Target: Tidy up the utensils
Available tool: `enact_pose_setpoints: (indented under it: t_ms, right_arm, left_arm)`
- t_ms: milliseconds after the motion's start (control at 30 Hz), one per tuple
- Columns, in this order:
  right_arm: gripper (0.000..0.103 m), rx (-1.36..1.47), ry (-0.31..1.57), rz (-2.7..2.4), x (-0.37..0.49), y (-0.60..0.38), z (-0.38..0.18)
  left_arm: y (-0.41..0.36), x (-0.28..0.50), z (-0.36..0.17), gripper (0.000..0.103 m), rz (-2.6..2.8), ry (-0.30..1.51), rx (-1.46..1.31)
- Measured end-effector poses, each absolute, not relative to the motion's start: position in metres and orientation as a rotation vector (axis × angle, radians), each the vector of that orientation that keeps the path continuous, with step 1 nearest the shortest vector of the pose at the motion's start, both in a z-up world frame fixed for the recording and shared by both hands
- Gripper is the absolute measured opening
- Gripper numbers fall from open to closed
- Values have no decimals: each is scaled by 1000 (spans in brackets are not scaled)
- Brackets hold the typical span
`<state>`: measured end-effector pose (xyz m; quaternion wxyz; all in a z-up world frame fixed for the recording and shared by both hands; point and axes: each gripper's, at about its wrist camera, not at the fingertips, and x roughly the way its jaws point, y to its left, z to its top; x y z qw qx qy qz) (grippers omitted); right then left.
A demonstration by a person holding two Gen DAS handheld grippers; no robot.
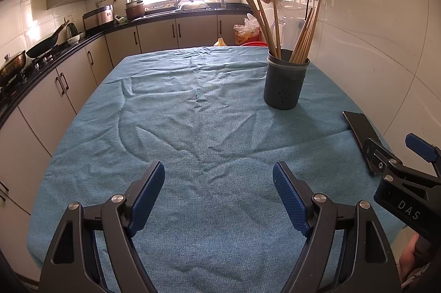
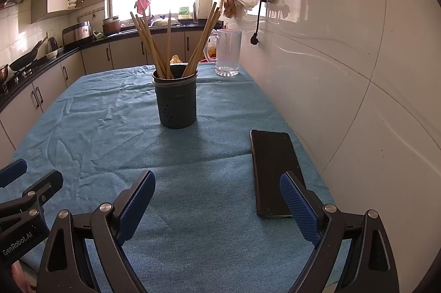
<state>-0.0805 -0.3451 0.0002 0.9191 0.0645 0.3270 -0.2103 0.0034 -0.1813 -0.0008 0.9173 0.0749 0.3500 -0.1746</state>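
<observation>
Both grippers hang low over the near end of the table, side by side, and neither holds anything: the left gripper (image 1: pixel 219 193) has its fingers spread wide, and the right gripper (image 2: pixel 217 206) is just as wide apart and empty. The chopsticks (image 2: pixel 165 45) all stand in the dark holder (image 2: pixel 177 102), fanned into two bunches that lean left and right, with the holder upright further up the table, toward the wall side.

What worries me is that holder. It looks light and top-heavy with the sticks splayed out, so a finger catching a leaning chopstick on the way in could tip the whole thing or flick sticks onto the cloth. The phone (image 2: pixel 271 169) lies flat just under the right gripper's outer finger — a careless drop of that hand would knock it, and it sits near the table's wall edge. The glass mug (image 2: pixel 228 51) at the far end stands close to the corner too.

The blue cloth (image 1: pixel 193 127) is rumpled into ridges, which could let the holder rock. Around it is a narrow kitchen — tiled wall on the right, counter and stove on the left, bright window beyond
</observation>
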Motion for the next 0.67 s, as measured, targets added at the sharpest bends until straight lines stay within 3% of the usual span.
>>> enact_pose_setpoints:
  t_ms: [667]
  right_arm:
    - [94, 130, 691, -400, -62, -343, -3]
  left_arm:
    - [-158, 27, 3, 83, -301, 720, 83]
